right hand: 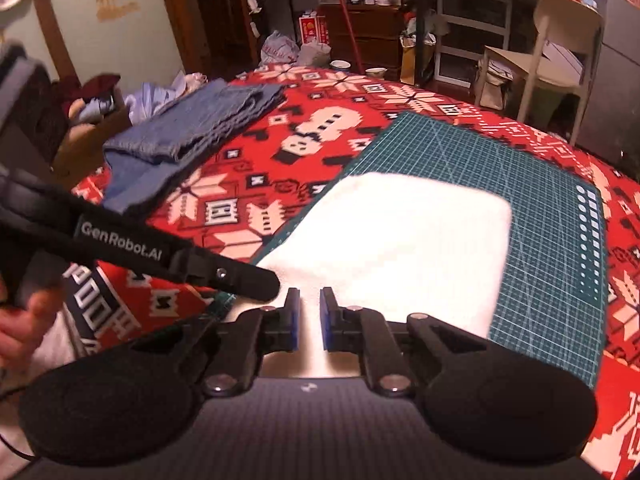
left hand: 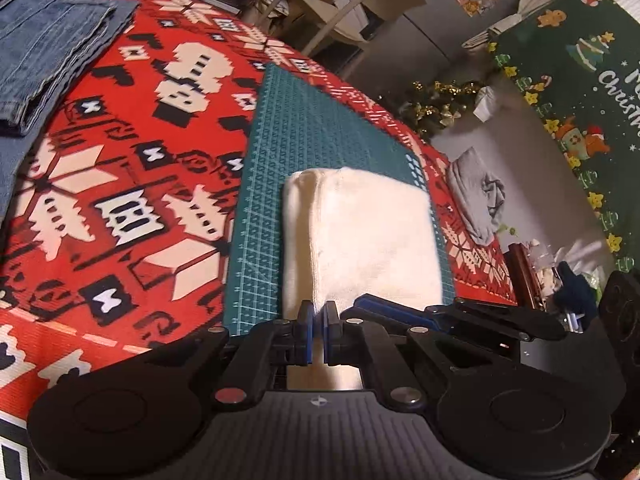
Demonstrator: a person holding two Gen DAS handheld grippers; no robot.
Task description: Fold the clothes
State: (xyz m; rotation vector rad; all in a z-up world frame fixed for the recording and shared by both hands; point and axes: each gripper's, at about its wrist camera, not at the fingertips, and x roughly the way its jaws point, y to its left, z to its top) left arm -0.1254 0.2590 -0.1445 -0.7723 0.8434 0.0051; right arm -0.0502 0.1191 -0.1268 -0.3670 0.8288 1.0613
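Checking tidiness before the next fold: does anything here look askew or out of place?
A crumpled grey garment hangs off the table edge beside the red patterned tablecloth. The folded white towel lies square on the green cutting mat.

L tongs point(left hand: 319, 322): my view has the blue pads nearly together, pinched on the near edge of the white cloth point(left hand: 360, 232), pointing steeply down. R tongs point(right hand: 309, 316): pads point(right hand: 294, 320) close w/ a narrow gap, cloth edge between them; can't tell if they press. My L hand point(right hand: 18, 324) shows blurred at lower left.
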